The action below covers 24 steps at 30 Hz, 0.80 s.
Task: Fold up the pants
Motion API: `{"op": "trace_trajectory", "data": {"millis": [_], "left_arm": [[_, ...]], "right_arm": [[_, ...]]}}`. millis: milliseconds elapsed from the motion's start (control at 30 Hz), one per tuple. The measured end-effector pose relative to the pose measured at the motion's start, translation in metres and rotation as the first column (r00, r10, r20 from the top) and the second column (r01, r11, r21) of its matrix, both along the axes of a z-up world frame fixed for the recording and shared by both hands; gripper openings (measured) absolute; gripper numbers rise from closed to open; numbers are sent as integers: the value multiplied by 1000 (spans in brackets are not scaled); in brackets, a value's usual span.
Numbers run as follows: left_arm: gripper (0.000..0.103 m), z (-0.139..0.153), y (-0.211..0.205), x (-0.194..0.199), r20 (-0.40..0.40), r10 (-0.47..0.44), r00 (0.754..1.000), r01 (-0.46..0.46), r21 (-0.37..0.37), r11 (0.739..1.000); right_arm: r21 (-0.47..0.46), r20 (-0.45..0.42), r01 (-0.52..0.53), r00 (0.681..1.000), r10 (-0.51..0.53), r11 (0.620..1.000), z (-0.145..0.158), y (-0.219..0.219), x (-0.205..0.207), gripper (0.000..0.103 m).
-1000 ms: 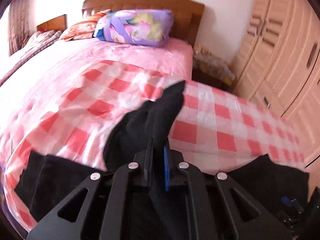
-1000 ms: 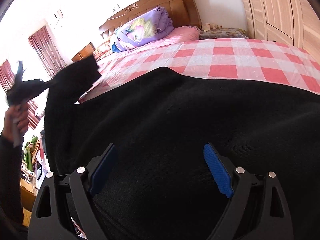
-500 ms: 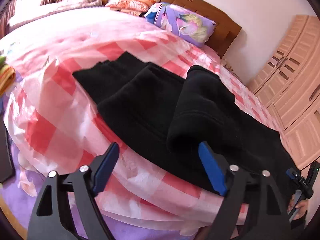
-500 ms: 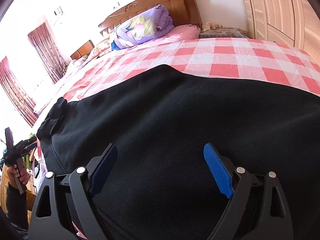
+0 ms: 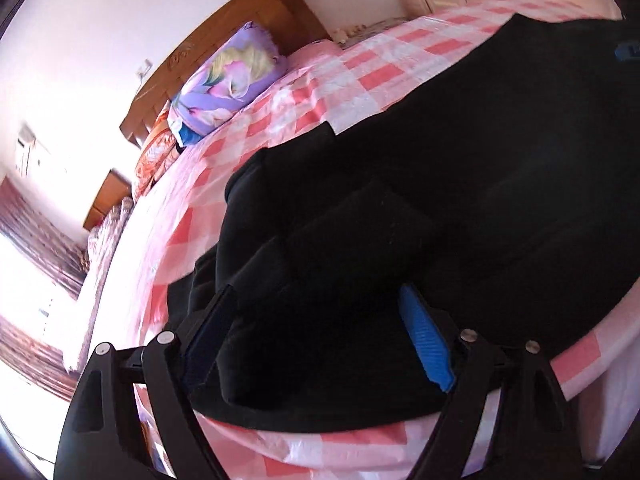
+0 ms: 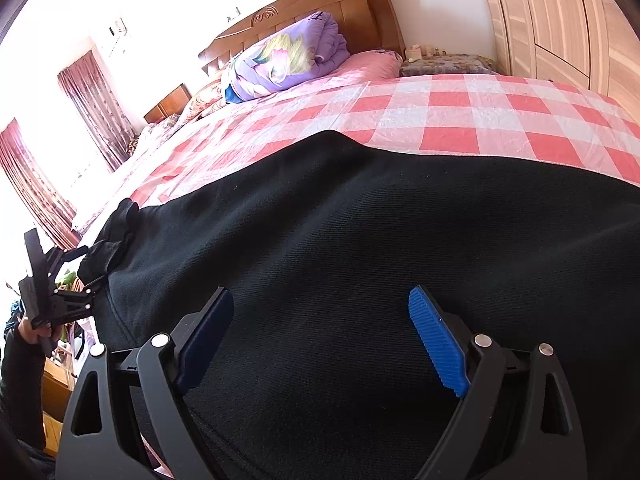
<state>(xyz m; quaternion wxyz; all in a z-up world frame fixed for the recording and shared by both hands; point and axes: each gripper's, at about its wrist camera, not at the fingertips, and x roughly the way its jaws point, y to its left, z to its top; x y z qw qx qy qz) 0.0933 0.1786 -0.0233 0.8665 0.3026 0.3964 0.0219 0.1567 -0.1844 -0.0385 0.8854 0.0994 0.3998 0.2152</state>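
Fingers (image 5: pixel 426 348) of the left gripper (image 5: pixel 316 340) and right gripper (image 6: pixel 324 340) stand open, gripping nothing, over the black pants (image 6: pixel 360 240) spread along the bed (image 6: pixel 460 120) near edge: soft, limp, fairly thick cloth, best pinched at a hem or folded edge.

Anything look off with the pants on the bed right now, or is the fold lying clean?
The black pants lie on the checked bedspread, but the end by the left gripper is bunched into lumpy, uneven layers rather than a flat fold. Near the right gripper the fabric lies smooth.
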Motion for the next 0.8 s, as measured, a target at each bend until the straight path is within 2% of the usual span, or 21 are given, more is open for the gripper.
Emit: {"op": "trace_trajectory", "data": {"millis": [33,100,167,200,233,267,300,333,367,400,433,500,533,567,600,633,667,700,733,800], "left_arm": [[77,-2,0,5,-18,-9,1000,9,8,1000],[32,1,13,13,-61,9,998,-16,-112,994],[28,9,35,13,-52,61,997,-72,-260,963],[24,15,50,10,-34,88,996,-95,-372,924],[24,22,66,6,-20,124,992,-118,-474,873],[23,29,84,-1,-3,159,987,-132,-575,807],[23,37,108,-12,17,208,978,-137,-697,704],[23,40,124,-17,21,239,971,-139,-764,630],[23,41,150,-28,12,284,959,-139,-852,505],[23,40,170,-34,-24,328,944,-161,-902,400],[23,35,194,-42,-53,372,927,-167,-945,282],[23,23,227,-52,-102,431,896,-181,-973,146],[23,16,241,-56,-134,454,881,-198,-975,96],[23,8,250,-56,-166,460,872,-217,-974,59],[25,2,256,-57,-182,455,872,-219,-975,31],[28,-7,262,-56,-218,454,864,-241,-971,-9],[36,-15,265,-54,-245,450,859,-254,-966,-42],[36,-22,267,-53,-253,438,863,-245,-966,-75],[36,-25,269,-54,-249,431,867,-228,-968,-102],[40,-26,270,-59,-240,426,872,-200,-970,-135]], "right_arm": [[3,1,0,1000,0,1000,0,0,0,87],[11,1,0,1000,0,1000,-1,-1,0,87],[16,0,-1,1000,1,1000,-2,-2,0,87],[15,0,-2,1000,2,1000,-2,-2,0,87],[14,0,-1,1000,1,1000,-2,-2,0,87],[12,0,-2,1000,2,1000,-2,-1,0,87],[11,-1,-2,1000,2,1000,-2,-1,0,87],[10,-1,-2,1000,2,1000,-2,-1,0,87],[9,0,-3,1000,3,1000,-2,-1,0,87],[10,0,-3,1000,3,1000,-2,-2,0,87],[10,0,-3,1000,3,1000,-2,-2,0,87],[8,0,-3,1000,3,1000,-2,-2,0,87],[7,0,-3,1000,3,1000,-2,-1,0,88],[6,0,-3,1000,3,1000,-2,-1,0,87],[5,-1,-3,1000,3,1000,-3,-1,1,87],[4,-2,-2,1000,3,1000,-2,-1,0,88],[4,-2,-3,1000,3,1000,-2,-1,0,88],[4,-2,-2,1000,2,1000,-2,-1,0,88],[3,-2,-2,1000,3,1000,-2,-1,0,88],[4,-2,-3,1000,3,1000,-2,-1,0,88]]}}
